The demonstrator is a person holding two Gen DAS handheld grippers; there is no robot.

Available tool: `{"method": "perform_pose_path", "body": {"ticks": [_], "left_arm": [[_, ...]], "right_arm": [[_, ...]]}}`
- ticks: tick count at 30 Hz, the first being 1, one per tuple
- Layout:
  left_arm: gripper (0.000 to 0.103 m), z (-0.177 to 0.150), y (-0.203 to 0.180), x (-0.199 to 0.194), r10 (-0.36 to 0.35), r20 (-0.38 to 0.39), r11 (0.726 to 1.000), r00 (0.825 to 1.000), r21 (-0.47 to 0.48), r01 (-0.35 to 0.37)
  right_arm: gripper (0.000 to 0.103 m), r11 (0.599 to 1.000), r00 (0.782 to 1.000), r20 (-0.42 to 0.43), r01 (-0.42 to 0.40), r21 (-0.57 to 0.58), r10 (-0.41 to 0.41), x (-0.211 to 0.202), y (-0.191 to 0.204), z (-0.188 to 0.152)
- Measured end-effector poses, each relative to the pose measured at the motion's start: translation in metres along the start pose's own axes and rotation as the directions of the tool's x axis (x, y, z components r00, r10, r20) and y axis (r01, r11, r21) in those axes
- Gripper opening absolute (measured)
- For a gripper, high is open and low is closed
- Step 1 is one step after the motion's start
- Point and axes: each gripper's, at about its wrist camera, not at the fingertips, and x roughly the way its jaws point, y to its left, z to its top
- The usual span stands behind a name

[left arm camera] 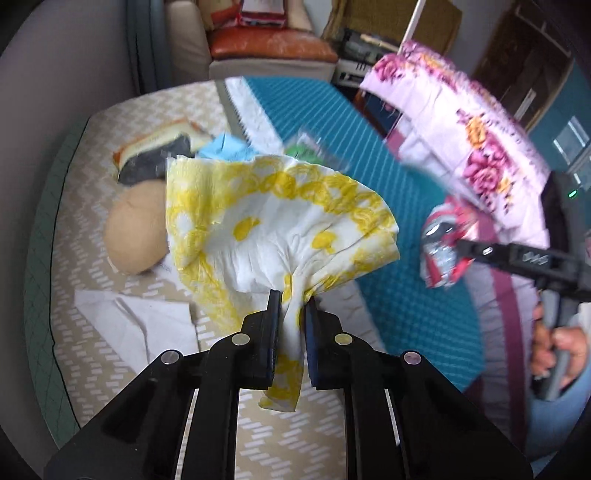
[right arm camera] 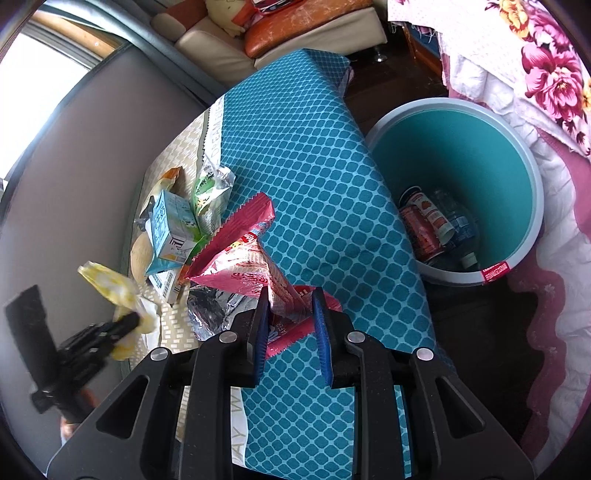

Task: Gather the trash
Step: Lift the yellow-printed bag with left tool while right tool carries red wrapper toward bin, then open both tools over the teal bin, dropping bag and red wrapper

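My left gripper (left arm camera: 291, 299) is shut on a crumpled white-and-yellow paper napkin (left arm camera: 280, 218) and holds it above the mattress. The napkin also shows in the right wrist view (right arm camera: 114, 291). My right gripper (right arm camera: 290, 299) is shut on a red-and-silver snack wrapper (right arm camera: 240, 262), held over the teal quilted cover (right arm camera: 314, 166). The wrapper also shows in the left wrist view (left arm camera: 443, 247). A teal-lined bin (right arm camera: 458, 155) stands on the floor to the right, with a red can (right arm camera: 421, 232) and bottles inside.
On the mattress lie a blue carton (right arm camera: 170, 229), a green-and-silver packet (right arm camera: 210, 192), a tan round object (left arm camera: 136, 229), a dark packet (left arm camera: 155, 162) and white paper (left arm camera: 144, 321). A floral pink bedspread (left arm camera: 472, 133) hangs at right. A sofa (right arm camera: 280, 29) stands behind.
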Motion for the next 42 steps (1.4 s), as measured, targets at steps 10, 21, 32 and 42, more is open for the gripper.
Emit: {"method": "perform_pose_path", "body": {"ticks": [10, 21, 32, 42], "left_arm": [[0.013, 0.057, -0.105, 0.032, -0.118, -0.009, 0.980, 0.993, 0.159, 0.118], [0.013, 0.101, -0.211, 0.123, -0.188, -0.155, 0.944, 0.970, 0.244, 0.222], [0.084, 0.110, -0.235, 0.162, -0.169, -0.185, 0.944, 0.968, 0.251, 0.213], [0.090, 0.105, -0.208, 0.148, -0.145, -0.140, 0.959, 0.979, 0.224, 0.174]], "right_arm": [[0.022, 0.993, 0.984, 0.168, 0.037, 0.114, -0.056, -0.064, -0.059, 0.032], [0.022, 0.970, 0.960, 0.242, 0.085, 0.230, -0.142, -0.104, -0.125, 0.057], [0.022, 0.967, 0.958, 0.237, 0.104, 0.234, -0.161, -0.099, -0.144, 0.079], [0.022, 0.965, 0.968, 0.190, 0.116, 0.233, -0.163, -0.077, -0.142, 0.083]]}}
